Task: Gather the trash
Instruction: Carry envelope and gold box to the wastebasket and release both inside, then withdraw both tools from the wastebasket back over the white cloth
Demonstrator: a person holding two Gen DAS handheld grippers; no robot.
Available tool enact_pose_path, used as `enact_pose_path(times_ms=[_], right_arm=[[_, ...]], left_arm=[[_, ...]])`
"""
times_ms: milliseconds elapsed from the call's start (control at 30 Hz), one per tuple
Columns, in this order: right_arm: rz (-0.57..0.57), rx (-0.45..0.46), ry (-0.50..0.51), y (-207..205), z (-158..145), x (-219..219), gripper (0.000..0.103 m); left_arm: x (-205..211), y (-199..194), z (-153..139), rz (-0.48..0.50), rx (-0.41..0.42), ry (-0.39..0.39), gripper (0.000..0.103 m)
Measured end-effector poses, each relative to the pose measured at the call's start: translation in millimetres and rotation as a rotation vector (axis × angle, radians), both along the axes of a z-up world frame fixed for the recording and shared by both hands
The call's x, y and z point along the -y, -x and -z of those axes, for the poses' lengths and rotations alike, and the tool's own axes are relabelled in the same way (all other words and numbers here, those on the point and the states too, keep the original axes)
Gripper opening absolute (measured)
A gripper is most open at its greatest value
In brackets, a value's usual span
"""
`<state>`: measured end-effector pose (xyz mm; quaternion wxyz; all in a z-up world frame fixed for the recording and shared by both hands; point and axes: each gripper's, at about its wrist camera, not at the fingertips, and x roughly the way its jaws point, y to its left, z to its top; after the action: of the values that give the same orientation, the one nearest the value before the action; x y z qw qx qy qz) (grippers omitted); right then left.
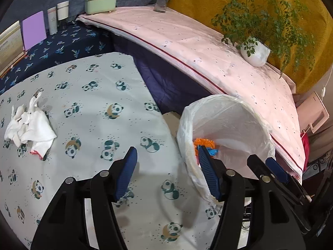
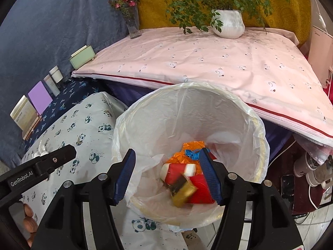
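Note:
A white bin lined with a clear bag (image 2: 245, 112) stands beside the panda-print table (image 1: 93, 95). Inside lie a red-and-white packet (image 2: 177, 171), a yellow block (image 2: 184, 193), and orange (image 2: 183, 158) and blue wrappers (image 2: 192, 153). My right gripper (image 2: 167, 174) is open and empty above the bin's mouth. My left gripper (image 1: 167, 168) is open and empty over the table's right edge, next to the bin (image 1: 229, 112). A crumpled white tissue (image 1: 31, 127) lies on the table at the left. The right gripper's fingers (image 1: 276, 170) also show in the left wrist view, over the bin.
A higher pink-covered surface (image 2: 208, 62) behind the bin holds a white plant pot (image 2: 229, 24), a glass vase (image 2: 133, 25) and a green box (image 2: 82, 57). Books and bottles (image 1: 33, 29) stand at the back left. Cables and jars (image 2: 308, 166) are on the floor at right.

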<state>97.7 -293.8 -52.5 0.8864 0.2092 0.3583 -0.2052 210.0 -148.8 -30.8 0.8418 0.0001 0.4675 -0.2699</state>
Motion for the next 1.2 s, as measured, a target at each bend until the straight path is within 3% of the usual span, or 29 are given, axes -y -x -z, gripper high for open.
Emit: enact_pose_path(times_ms=[467,567,867,967,1200], right_arm=[[-0.120,0.005,0.028,-25,-16,-61,0.063],[-0.156,0.006,0.033,-32,-19,-80,0.063],[-0.278,0.005,0.038,-57,-21,-137,0.063],[-0.315,0.004,0.035,-66,-20,-156,0.063],[-0.390,-0.008,0.016,-93,-9,-192,0.063]], left_arm=[[-69,-11,2,-0.122,-0.006,0.014,0.059],[-91,-14,3,-0.167,-0.001,0.014,0.067],[-161,-27,11,-0.315,0.002,-0.016,0.072],[-183,-33,15,-0.369,-0.005,-0.022,0.079],[-231,-52,23,-0.485,-0.017,-0.032,0.081]])
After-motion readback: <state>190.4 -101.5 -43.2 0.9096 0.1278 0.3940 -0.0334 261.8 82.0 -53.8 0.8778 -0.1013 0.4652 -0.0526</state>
